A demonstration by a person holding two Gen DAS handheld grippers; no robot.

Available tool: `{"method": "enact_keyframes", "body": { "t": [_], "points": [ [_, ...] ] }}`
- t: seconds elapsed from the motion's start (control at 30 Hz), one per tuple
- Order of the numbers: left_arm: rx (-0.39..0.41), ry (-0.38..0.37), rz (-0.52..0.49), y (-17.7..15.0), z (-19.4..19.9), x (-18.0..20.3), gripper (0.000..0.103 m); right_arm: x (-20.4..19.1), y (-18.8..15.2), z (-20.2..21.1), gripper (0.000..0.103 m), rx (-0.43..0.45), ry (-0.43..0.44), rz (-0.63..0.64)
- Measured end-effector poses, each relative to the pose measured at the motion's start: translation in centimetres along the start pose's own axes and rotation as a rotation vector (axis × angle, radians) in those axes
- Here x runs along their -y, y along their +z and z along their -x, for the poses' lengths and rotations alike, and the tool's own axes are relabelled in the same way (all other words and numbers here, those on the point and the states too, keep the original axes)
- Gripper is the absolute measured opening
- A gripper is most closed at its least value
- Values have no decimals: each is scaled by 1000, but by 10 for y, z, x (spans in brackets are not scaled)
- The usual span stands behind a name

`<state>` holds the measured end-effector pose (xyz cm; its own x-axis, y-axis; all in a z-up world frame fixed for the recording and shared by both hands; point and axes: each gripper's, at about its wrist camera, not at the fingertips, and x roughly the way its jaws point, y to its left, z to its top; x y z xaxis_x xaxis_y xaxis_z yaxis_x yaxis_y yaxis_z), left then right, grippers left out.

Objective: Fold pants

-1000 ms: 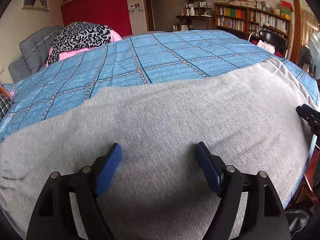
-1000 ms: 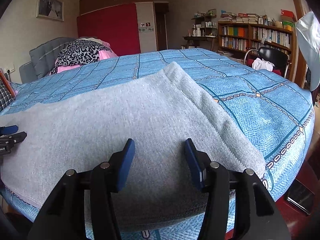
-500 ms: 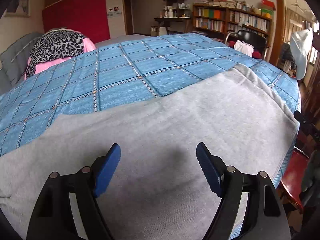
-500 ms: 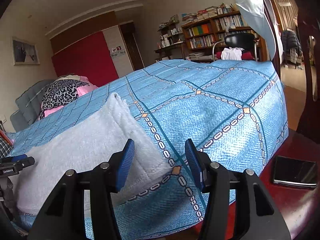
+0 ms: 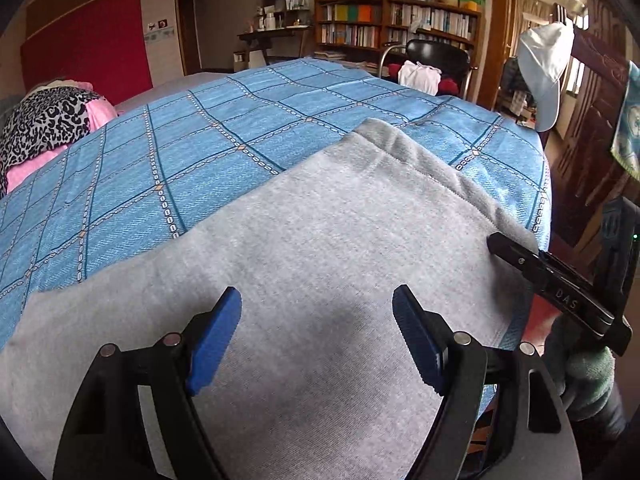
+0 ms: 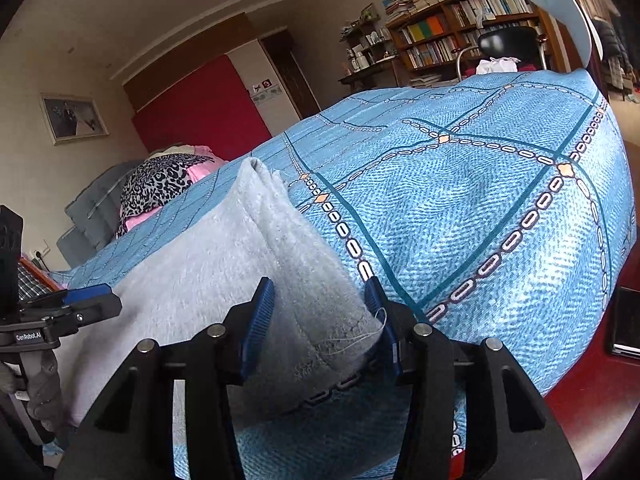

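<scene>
Grey pants (image 5: 312, 248) lie flat across the near part of a bed with a blue patterned cover (image 5: 224, 136). My left gripper (image 5: 316, 320) is open just above the grey cloth near the bed's front edge. My right gripper (image 6: 320, 300) is open, its jaws standing on either side of the pants' hemmed end corner (image 6: 312, 292) at the bed's right edge. The right gripper also shows in the left wrist view (image 5: 556, 284), at the cloth's right corner. The left gripper shows in the right wrist view (image 6: 80, 300) at far left.
A leopard-print and pink bedding pile (image 5: 44, 124) sits at the bed's head. A black chair (image 5: 432, 64) and bookshelves (image 5: 392, 24) stand behind the bed. A white cap (image 5: 548, 68) hangs at right. A dark phone (image 6: 624, 320) lies on the red floor.
Both grippers have swung to the right along the pants. The right gripper has come down onto the hemmed end corner, which now stands between its open jaws.
</scene>
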<state>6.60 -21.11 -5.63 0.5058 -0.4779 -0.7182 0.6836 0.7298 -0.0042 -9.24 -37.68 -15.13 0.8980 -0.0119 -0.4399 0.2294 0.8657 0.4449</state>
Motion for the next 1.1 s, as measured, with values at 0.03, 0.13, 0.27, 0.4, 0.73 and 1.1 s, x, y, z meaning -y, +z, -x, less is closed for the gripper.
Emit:
{"method": "enact_keyframes", "body": {
  "t": [0.03, 0.13, 0.27, 0.4, 0.73, 1.1],
  "points": [
    [-6, -13, 2, 2, -3, 2, 78, 0, 1, -1, 39, 0, 11, -4],
    [-26, -66, 21, 9, -11, 5, 78, -8, 2, 2, 29, 7, 27, 20],
    [-43, -136, 53, 19, -16, 4, 78, -24, 6, 13, 26, 46, 21, 72],
    [-47, -192, 78, 29, -16, 4, 78, -53, 6, 26, 24, 101, 8, 179],
    [-61, -339, 145, 53, -10, 8, 83, -111, -12, 25, 23, 107, 55, 347],
    [-155, -373, 161, 59, -39, 15, 85, -134, -29, 18, 21, 79, 87, 400]
  ]
}}
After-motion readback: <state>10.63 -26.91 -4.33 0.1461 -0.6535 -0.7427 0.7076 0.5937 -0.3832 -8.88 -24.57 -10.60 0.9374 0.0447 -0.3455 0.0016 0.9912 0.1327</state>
